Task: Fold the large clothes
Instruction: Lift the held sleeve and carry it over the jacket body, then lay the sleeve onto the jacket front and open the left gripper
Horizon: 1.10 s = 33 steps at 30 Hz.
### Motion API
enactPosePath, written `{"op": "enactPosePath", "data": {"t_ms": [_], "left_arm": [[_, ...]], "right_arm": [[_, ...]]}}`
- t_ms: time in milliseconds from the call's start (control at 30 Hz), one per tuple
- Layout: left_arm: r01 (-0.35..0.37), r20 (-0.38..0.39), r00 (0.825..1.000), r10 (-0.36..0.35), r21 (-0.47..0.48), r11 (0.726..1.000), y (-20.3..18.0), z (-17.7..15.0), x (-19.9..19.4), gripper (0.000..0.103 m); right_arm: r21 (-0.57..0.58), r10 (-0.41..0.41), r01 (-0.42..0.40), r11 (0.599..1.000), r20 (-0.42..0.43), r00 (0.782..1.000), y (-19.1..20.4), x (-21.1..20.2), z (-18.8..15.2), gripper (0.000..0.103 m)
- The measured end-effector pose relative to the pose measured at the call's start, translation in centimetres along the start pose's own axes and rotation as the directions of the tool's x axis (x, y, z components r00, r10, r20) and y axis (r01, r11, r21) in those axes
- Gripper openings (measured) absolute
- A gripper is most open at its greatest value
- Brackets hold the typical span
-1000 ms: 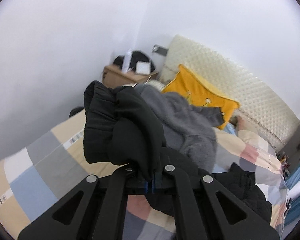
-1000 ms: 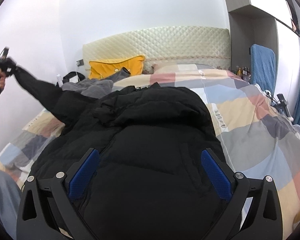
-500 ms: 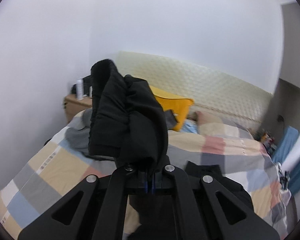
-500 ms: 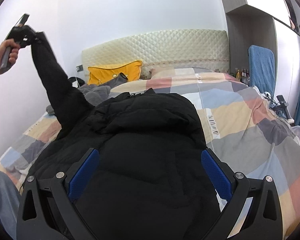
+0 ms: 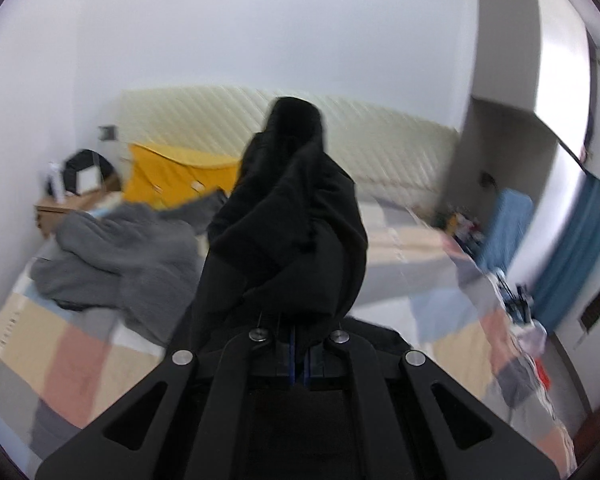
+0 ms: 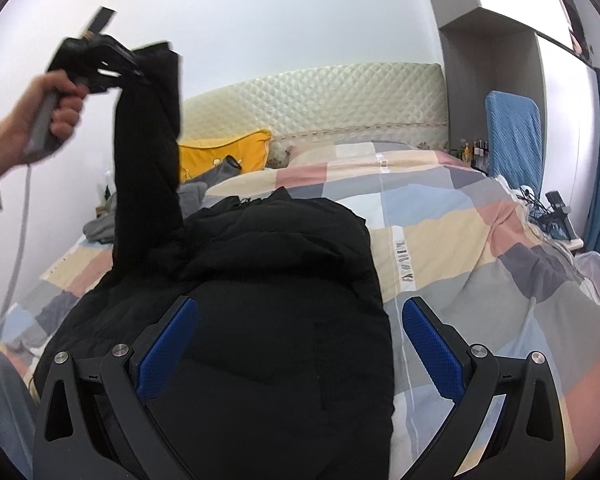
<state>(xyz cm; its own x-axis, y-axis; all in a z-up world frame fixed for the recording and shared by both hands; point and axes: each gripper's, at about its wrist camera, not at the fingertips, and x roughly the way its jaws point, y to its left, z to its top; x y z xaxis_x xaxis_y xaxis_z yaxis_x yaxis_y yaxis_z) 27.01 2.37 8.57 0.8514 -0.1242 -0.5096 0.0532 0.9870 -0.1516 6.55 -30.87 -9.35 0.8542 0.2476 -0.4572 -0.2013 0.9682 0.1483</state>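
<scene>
Sleeve-fold step — left claw clamped on sleeve, raised above jacket on bed. Right claw apart, empty. Next — lay sleeve across chest.

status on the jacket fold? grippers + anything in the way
Left gripper shut on black jacket sleeve, raised high. Right gripper open over jacket body, flat on the bed. Grey garment heaped beside it, near yellow pillow.
</scene>
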Motion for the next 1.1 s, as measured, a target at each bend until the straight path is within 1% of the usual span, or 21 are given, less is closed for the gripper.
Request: {"op": "enactPosePath", "data": {"t_ms": [100, 167, 267, 367, 500, 567, 633, 733, 833, 900, 967, 1033, 1067, 1100], "left_arm": [[0.038, -0.028, 0.999, -0.037, 0.03, 0.999, -3.9, -1.7, 2.4, 0.002], [0.053, -0.038, 0.998, -0.052, 0.041, 0.998, -6.0, -2.9, 3.8, 0.002], [0.096, -0.09, 0.992, -0.091, 0.049, 0.994, -9.1, -5.4, 7.3, 0.002], [0.103, -0.141, 0.986, -0.093, 0.072, 0.992, -11.8, -7.5, 9.9, 0.002], [0.095, -0.215, 0.974, -0.066, 0.128, 0.987, -15.0, -11.0, 14.2, 0.002], [0.088, -0.248, 0.967, -0.053, 0.133, 0.987, -15.7, -12.5, 15.5, 0.002], [0.092, -0.281, 0.958, -0.049, 0.139, 0.986, -16.6, -14.0, 17.1, 0.002], [0.079, -0.304, 0.952, -0.025, 0.167, 0.983, -17.4, -15.8, 19.5, 0.002], [0.075, -0.322, 0.947, -0.018, 0.167, 0.983, -17.2, -16.9, 21.0, 0.002], [0.059, -0.333, 0.943, 0.009, 0.191, 0.98, -17.5, -17.5, 22.3, 0.002], [0.056, -0.354, 0.935, 0.025, 0.215, 0.975, -17.9, -18.0, 23.2, 0.002], [0.058, -0.358, 0.934, 0.022, 0.212, 0.975, -18.0, -18.0, 23.6, 0.002], [0.062, -0.349, 0.937, 0.009, 0.191, 0.98, -17.8, -17.7, 23.3, 0.002], [0.058, -0.344, 0.939, 0.006, 0.177, 0.982, -17.7, -17.5, 22.9, 0.006]], "right_arm": [[-0.006, -0.029, 0.029, 1.0, 0.009, 1.0, -0.4, -0.3, -0.3, 0.102], [0.001, -0.018, 0.018, 1.0, 0.01, 1.0, -0.6, -0.2, -0.5, 0.102], [-0.008, -0.031, 0.031, 0.999, 0.002, 1.0, -0.8, 0.3, -0.8, 0.102], [-0.002, -0.036, 0.036, 0.999, -0.006, 0.999, -1.2, 0.9, -1.1, 0.102], [0.035, -0.002, 0.002, 0.999, -0.017, 1.0, -1.9, 1.7, -1.3, 0.102], [0.065, 0.022, -0.02, 0.998, -0.018, 1.0, -2.4, 2.2, -1.3, 0.102], [0.082, 0.023, -0.022, 0.996, -0.017, 1.0, -2.8, 2.5, -1.4, 0.102], [0.108, 0.024, -0.021, 0.994, -0.021, 1.0, -3.5, 3.0, -1.5, 0.102], [0.121, 0.012, -0.008, 0.993, -0.03, 0.999, -3.9, 3.7, -1.7, 0.102], [0.141, 0.003, 0.002, 0.99, -0.034, 0.999, -4.4, 4.2, -1.8, 0.102], [0.157, -0.016, 0.022, 0.987, -0.036, 0.999, -4.9, 4.6, -1.9, 0.102], [0.16, -0.026, 0.034, 0.987, -0.047, 0.999, -5.2, 5.0, -2.1, 0.102], [0.16, -0.03, 0.038, 0.986, -0.052, 0.998, -5.2, 5.1, -2.1, 0.102], [0.156, -0.034, 0.043, 0.987, -0.058, 0.998, -5.2, 5.2, -2.2, 0.102]]}}
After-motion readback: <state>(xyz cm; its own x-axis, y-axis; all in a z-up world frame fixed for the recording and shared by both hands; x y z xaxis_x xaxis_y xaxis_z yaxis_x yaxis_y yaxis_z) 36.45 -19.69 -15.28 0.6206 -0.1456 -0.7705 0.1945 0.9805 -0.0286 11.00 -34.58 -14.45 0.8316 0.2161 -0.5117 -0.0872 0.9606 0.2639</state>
